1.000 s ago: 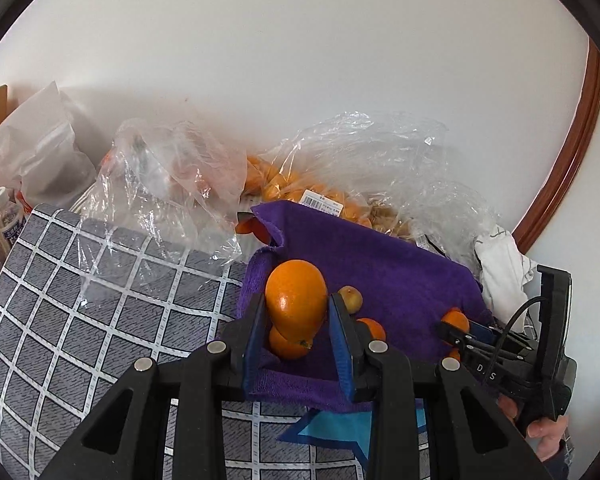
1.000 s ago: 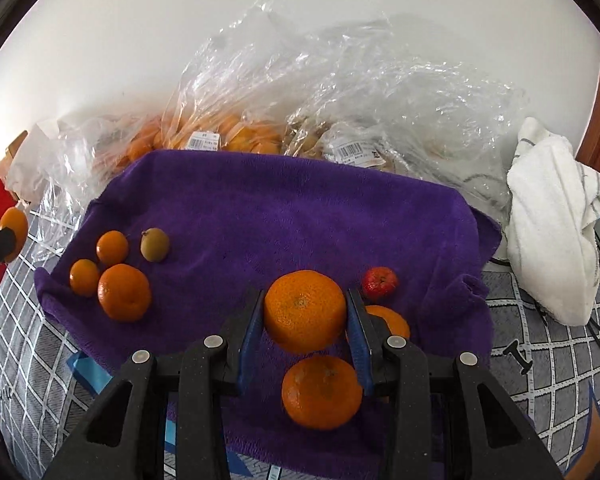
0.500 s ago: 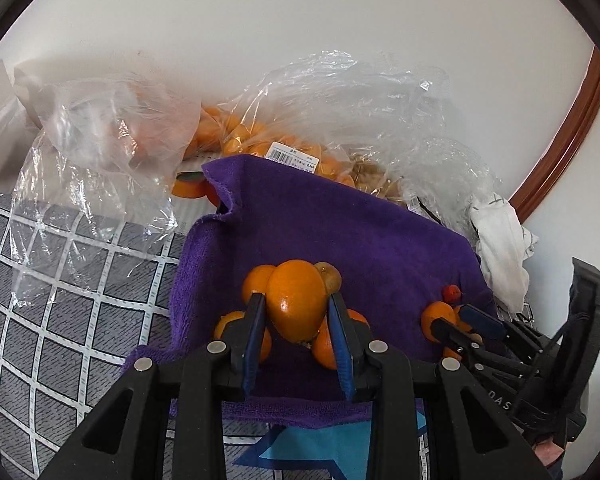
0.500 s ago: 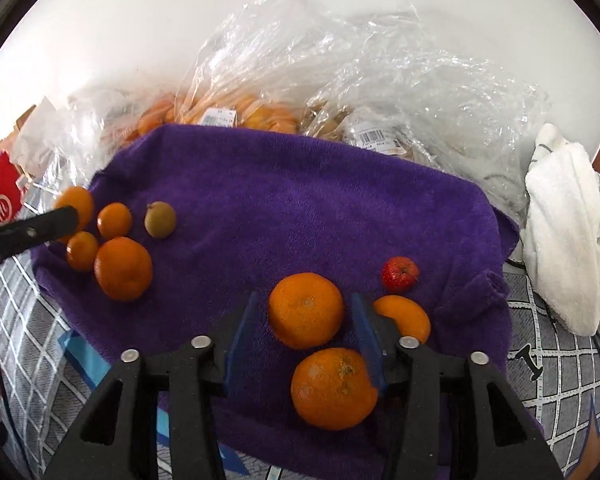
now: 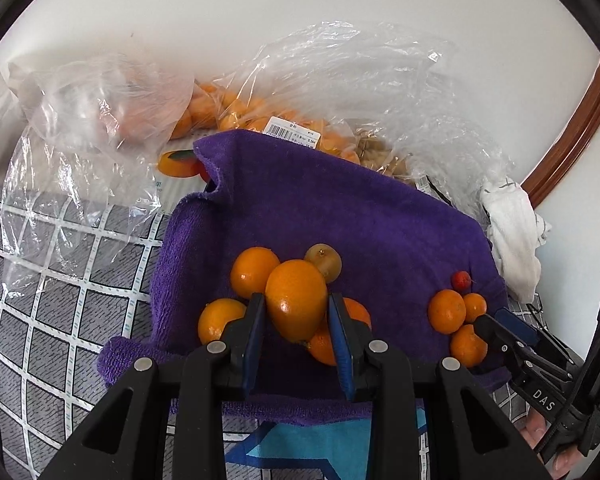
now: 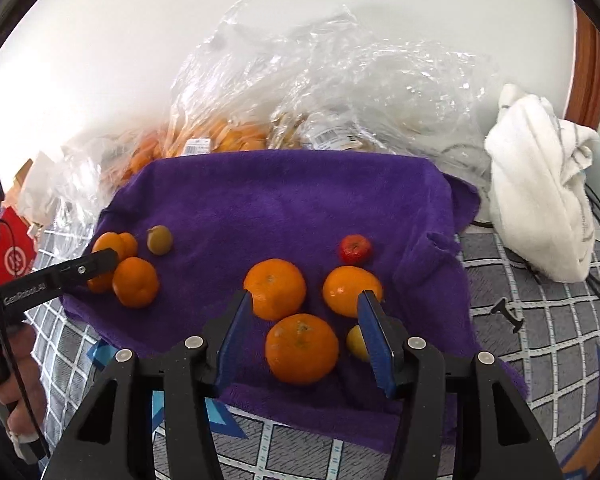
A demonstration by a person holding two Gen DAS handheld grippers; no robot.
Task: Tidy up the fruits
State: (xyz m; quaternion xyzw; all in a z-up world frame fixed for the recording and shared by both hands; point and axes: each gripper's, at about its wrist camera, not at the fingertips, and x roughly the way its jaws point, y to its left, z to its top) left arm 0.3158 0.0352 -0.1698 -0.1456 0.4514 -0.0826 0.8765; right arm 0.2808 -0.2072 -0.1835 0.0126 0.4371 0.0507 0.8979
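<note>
The left gripper (image 5: pixel 296 312) is clamped on a smooth oval orange (image 5: pixel 296 300), carried just above the cluster at the near left corner of the fuzzy purple towel (image 5: pixel 340 216), where three round oranges and a small olive-brown fruit (image 5: pixel 323 257) already sit bunched together. Over on the other side, the right gripper (image 6: pixel 304 320) has just been opening and its blue pads now stand wide with nothing pressed between them; a dimpled mandarin (image 6: pixel 275 289) sits on the towel just beyond them, a second big mandarin (image 6: pixel 301 349) lies in the gap, untouched. Around them, another orange (image 6: pixel 350 290), a small yellow fruit (image 6: pixel 358 342) and a little red fruit (image 6: pixel 355 249) make up the right-hand group. So two piles are forming, and I'd judge the sorting well under way but not finished: clear plastic bags (image 6: pixel 320 92) along the back wall are loaded with more orange fruit. Room to move? The whole middle and back of the towel lies bare. The left cluster crowds the towel's near edge, beyond it a grey grid-patterned cloth (image 5: pixel 60 280); a crumpled white cloth (image 6: pixel 540 184) sits off the right edge.
</note>
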